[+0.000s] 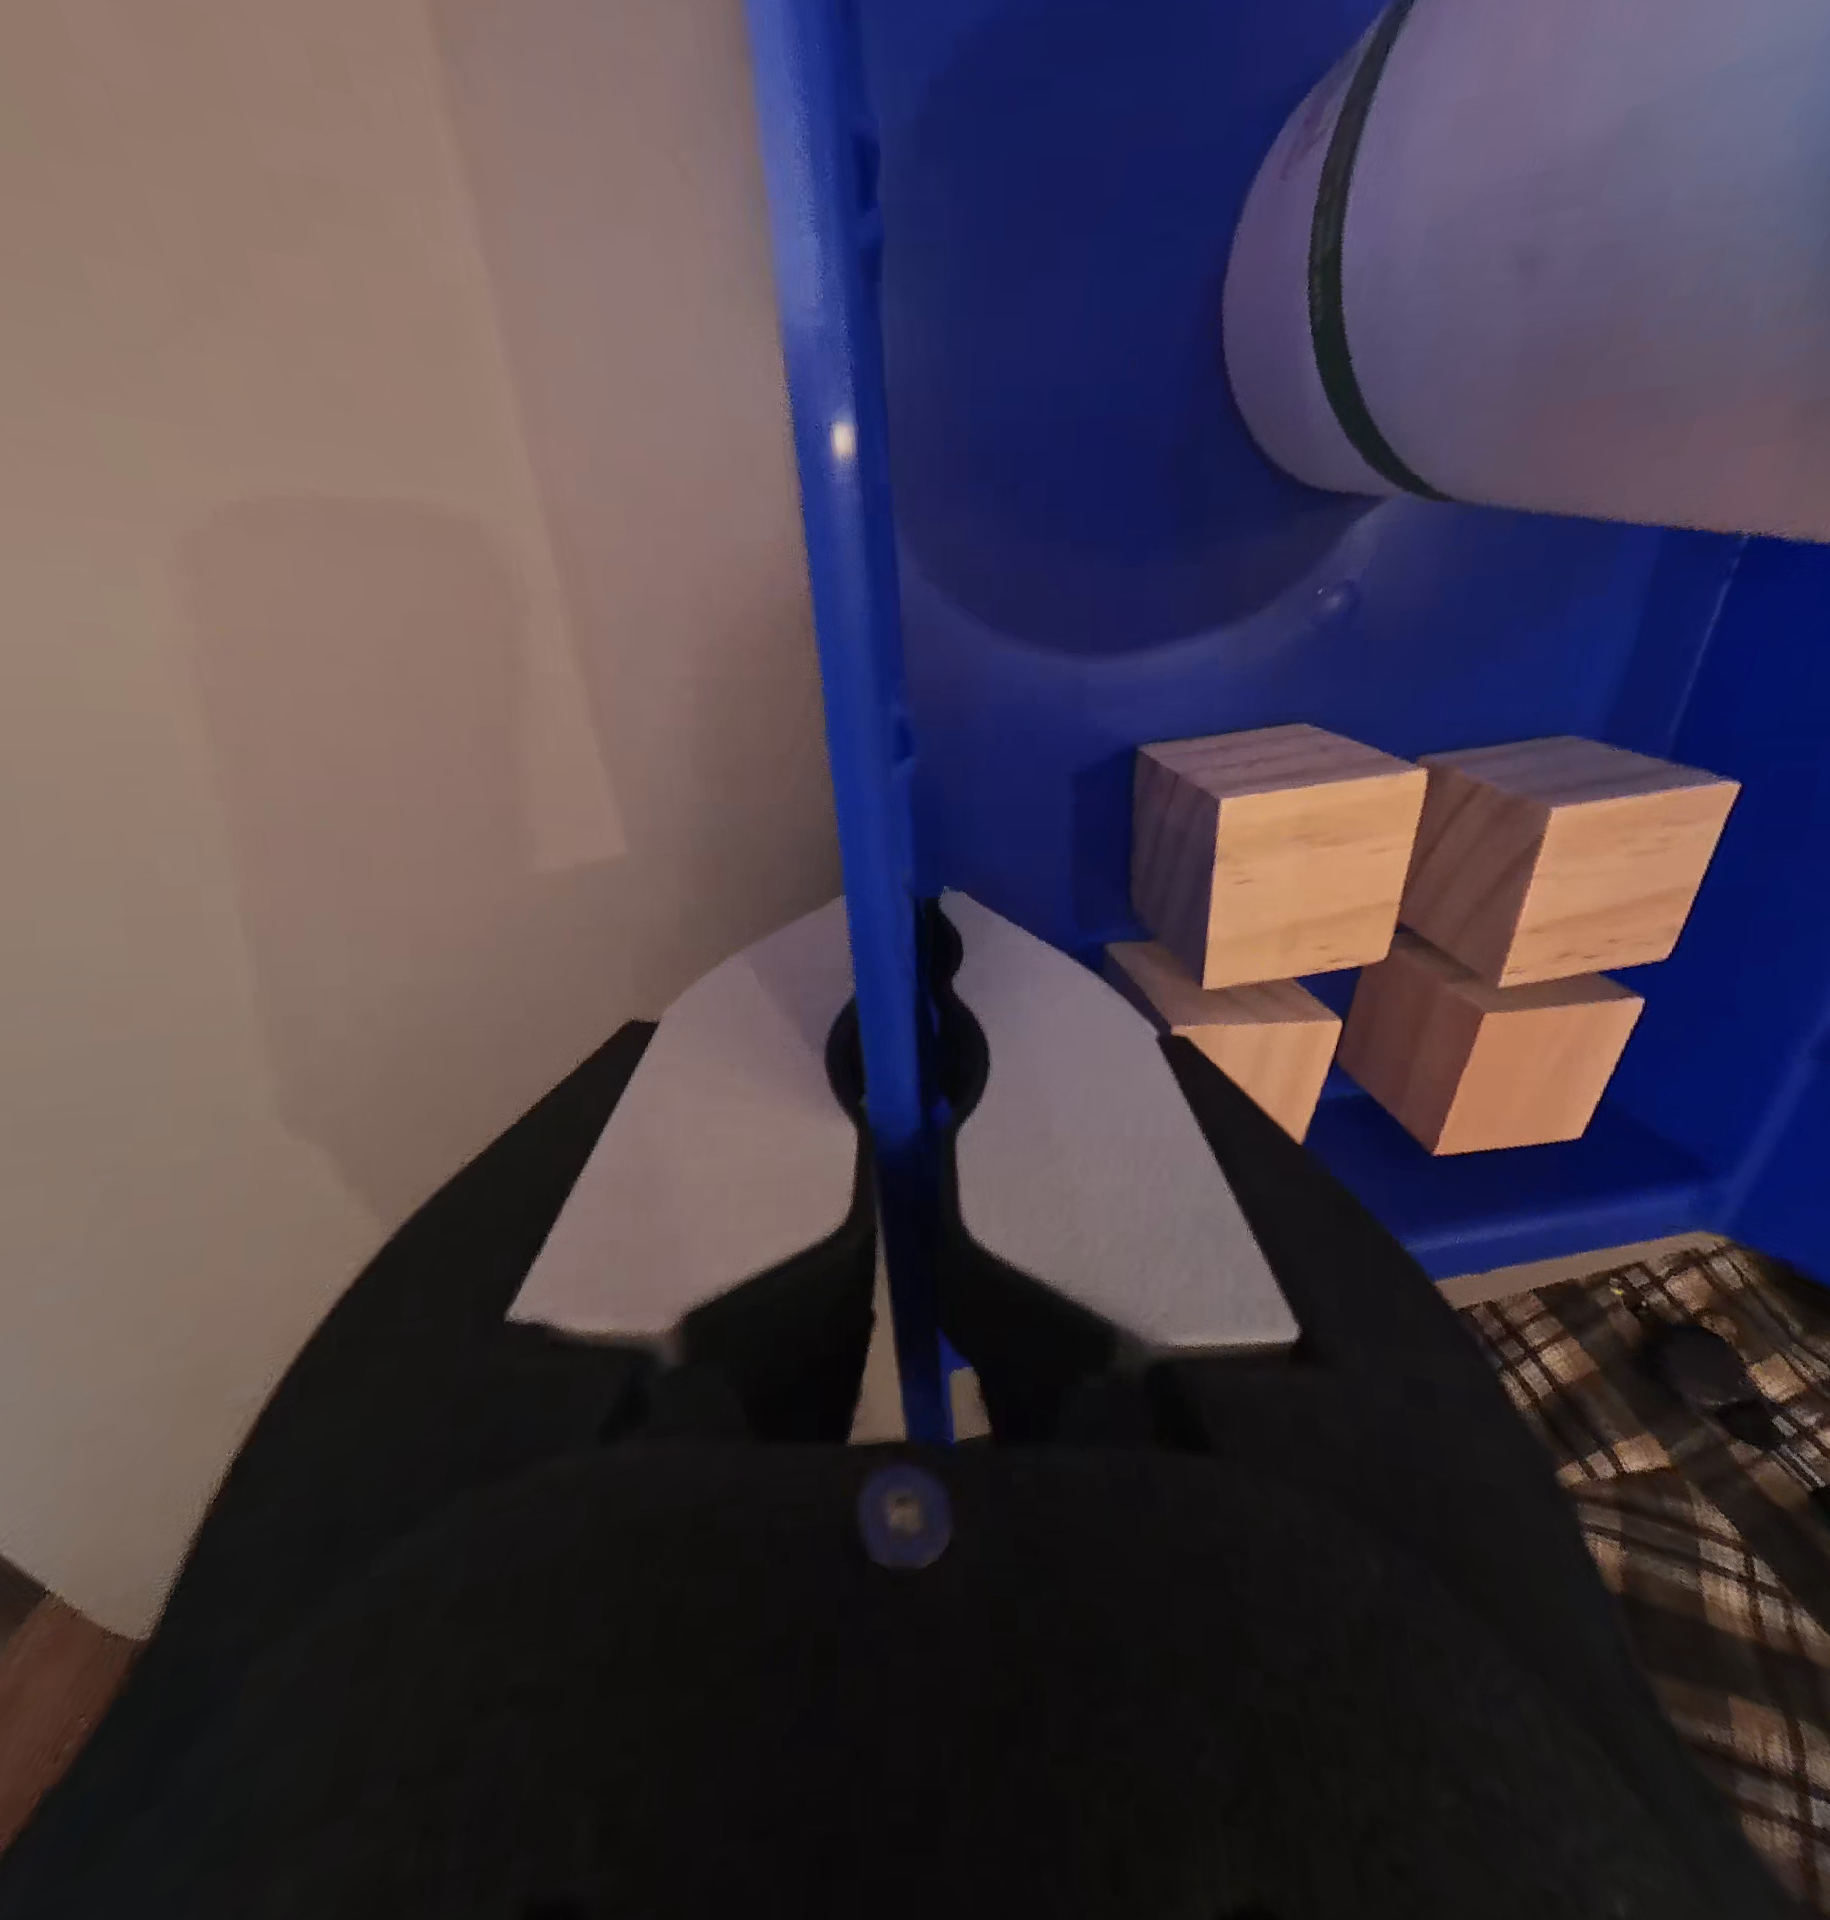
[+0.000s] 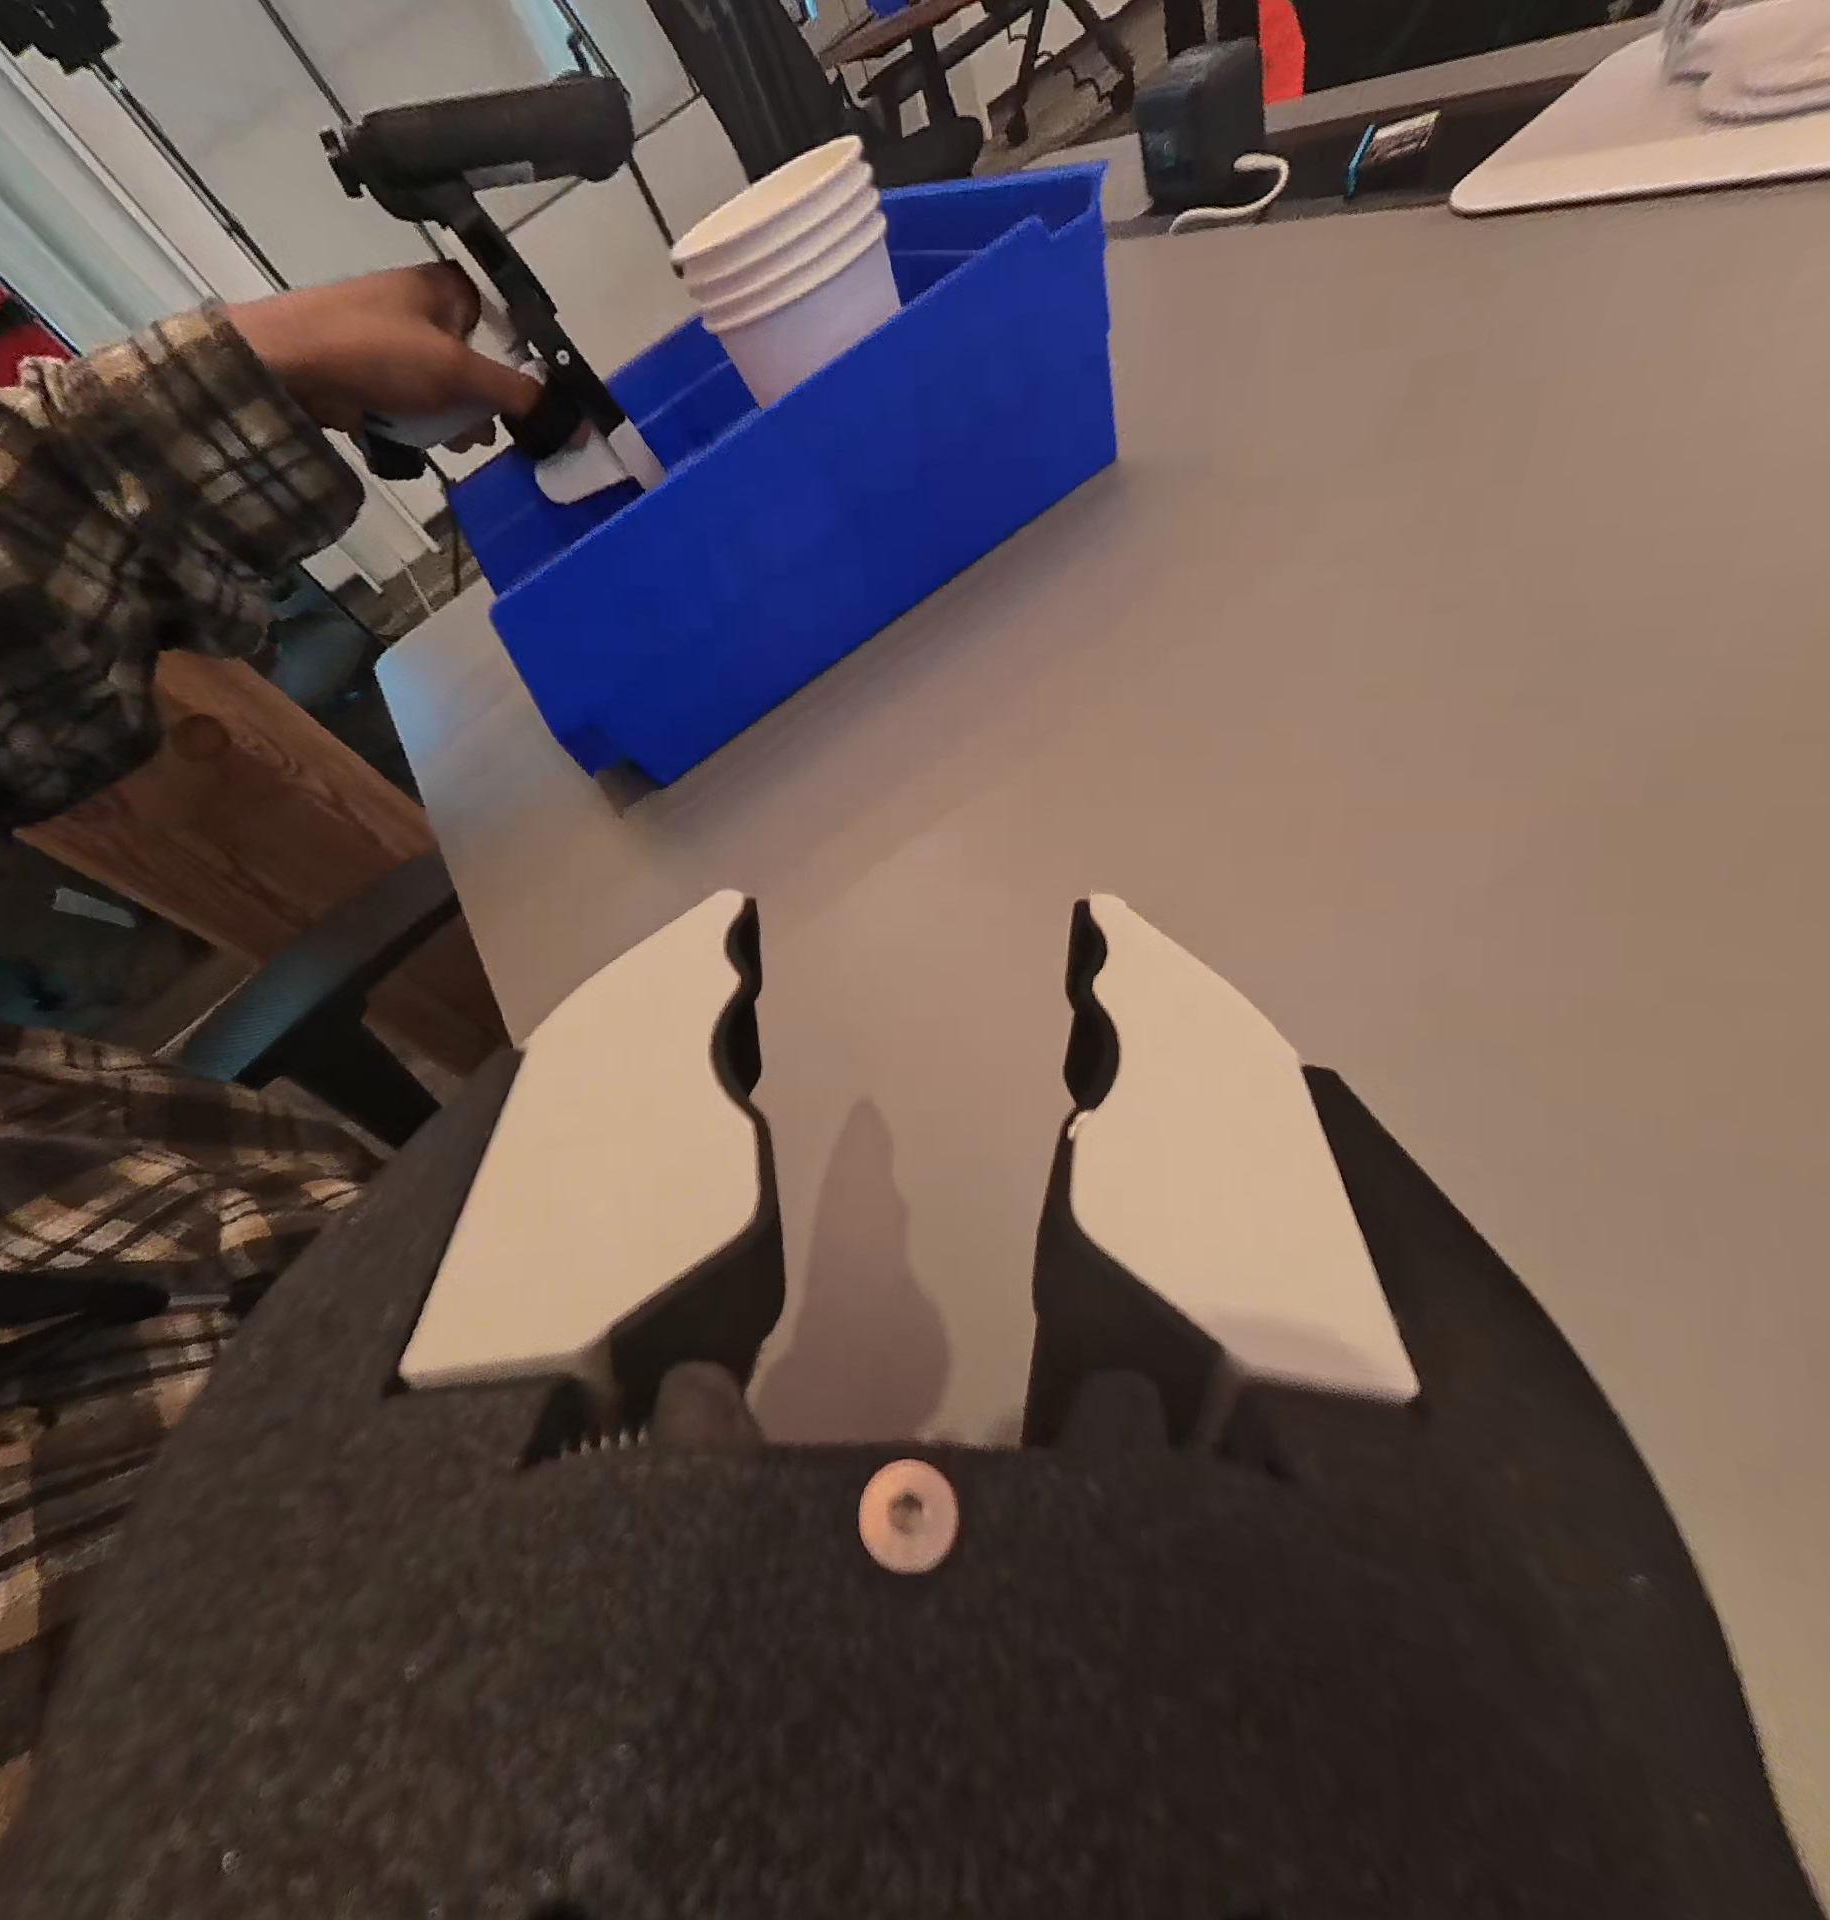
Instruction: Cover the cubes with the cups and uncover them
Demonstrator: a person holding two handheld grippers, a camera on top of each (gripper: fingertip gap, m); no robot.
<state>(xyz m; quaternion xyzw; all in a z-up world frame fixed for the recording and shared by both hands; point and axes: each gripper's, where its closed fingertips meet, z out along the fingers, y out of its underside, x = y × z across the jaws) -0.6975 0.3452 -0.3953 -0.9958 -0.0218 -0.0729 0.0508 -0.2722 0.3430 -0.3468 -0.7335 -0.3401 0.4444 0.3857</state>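
My left gripper [image 1: 895, 914] is shut on the thin side wall of the blue bin [image 1: 849, 623], one pad on each side of it. Inside the bin lie several wooden cubes [image 1: 1295, 862] and a stack of white paper cups [image 1: 1565, 270]. The right wrist view shows the bin [image 2: 838, 520] on the grey table [image 2: 1410, 727], the cup stack [image 2: 797, 270] standing in it, and the left gripper [image 2: 589, 468] clamped on the bin's far wall. My right gripper [image 2: 911, 914] is open and empty, low over the bare table, well short of the bin.
A person's plaid sleeve [image 2: 111, 520] and hand hold the left gripper at the table's left edge. A wooden piece of furniture [image 2: 236, 821] stands beside the table. A white mat [image 2: 1669, 135] and a black adapter [image 2: 1202, 114] sit at the back.
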